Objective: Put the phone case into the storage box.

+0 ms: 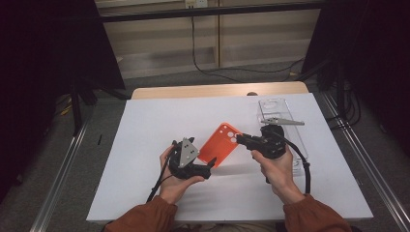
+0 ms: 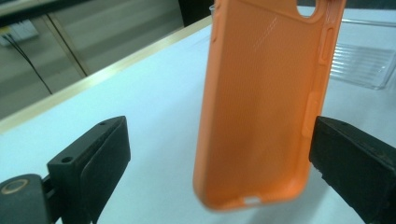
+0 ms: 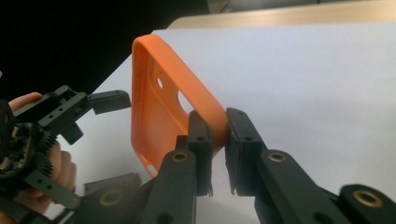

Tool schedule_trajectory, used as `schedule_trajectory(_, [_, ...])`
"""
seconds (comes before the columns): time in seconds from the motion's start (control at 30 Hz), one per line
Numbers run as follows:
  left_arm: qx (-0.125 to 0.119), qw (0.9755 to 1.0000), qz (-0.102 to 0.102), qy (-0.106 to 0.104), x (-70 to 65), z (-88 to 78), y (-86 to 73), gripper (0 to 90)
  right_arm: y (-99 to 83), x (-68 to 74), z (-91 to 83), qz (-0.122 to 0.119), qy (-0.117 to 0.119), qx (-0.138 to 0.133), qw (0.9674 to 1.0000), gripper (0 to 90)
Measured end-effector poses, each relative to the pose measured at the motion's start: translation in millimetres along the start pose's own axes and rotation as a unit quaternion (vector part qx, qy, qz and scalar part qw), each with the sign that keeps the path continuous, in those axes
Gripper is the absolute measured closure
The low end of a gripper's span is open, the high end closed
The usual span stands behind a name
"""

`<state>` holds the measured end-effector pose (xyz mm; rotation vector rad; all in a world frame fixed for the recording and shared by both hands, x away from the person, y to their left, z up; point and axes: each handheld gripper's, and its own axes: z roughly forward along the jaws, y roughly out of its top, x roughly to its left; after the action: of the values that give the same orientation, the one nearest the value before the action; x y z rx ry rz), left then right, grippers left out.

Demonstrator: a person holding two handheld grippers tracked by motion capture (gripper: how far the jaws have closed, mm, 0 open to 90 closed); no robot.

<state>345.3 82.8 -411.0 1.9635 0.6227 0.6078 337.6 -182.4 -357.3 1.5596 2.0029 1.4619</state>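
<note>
White table (image 1: 145, 145), orange phone case (image 1: 218, 143) aloft

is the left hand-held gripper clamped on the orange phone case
No, the left hand-held gripper stands open, one jaw well clear of the orange phone case.

From above the person's side, the high view looks forward and down on the white table (image 1: 145, 145). Each gripper view sits close beside the orange phone case (image 2: 261, 102), facing it from opposite ends.
</note>
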Motion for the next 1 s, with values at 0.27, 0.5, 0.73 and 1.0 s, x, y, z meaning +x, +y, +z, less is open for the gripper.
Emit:
schedule_trajectory(0.27, [0.004, 0.9994, -0.032, -0.014, 14.2, -5.6, -2.0, 3.6, 1.4, -4.4, -3.5, -0.016, -0.015, -0.014, 0.9997, 80.5])
schedule_trajectory(0.5, [-0.015, 0.9986, -0.05, -0.011, 23.4, -17.5, -5.3, 4.1, 2.9, -13.6, -7.4, -0.016, -0.027, -0.018, 0.9993, 80.5])
schedule_trajectory(0.73, [-0.014, 0.9963, -0.084, -0.01, 30.8, -24.1, -10.8, 6.5, 4.7, -22.8, -13.4, -0.018, -0.034, -0.025, 0.9989, 80.5])
schedule_trajectory(1.0, [-0.039, 0.9951, -0.089, 0.02, 39.5, -34.9, -16.9, 6.3, 9.6, -28.5, -20.9, -0.034, -0.046, -0.036, 0.9977, 80.5])
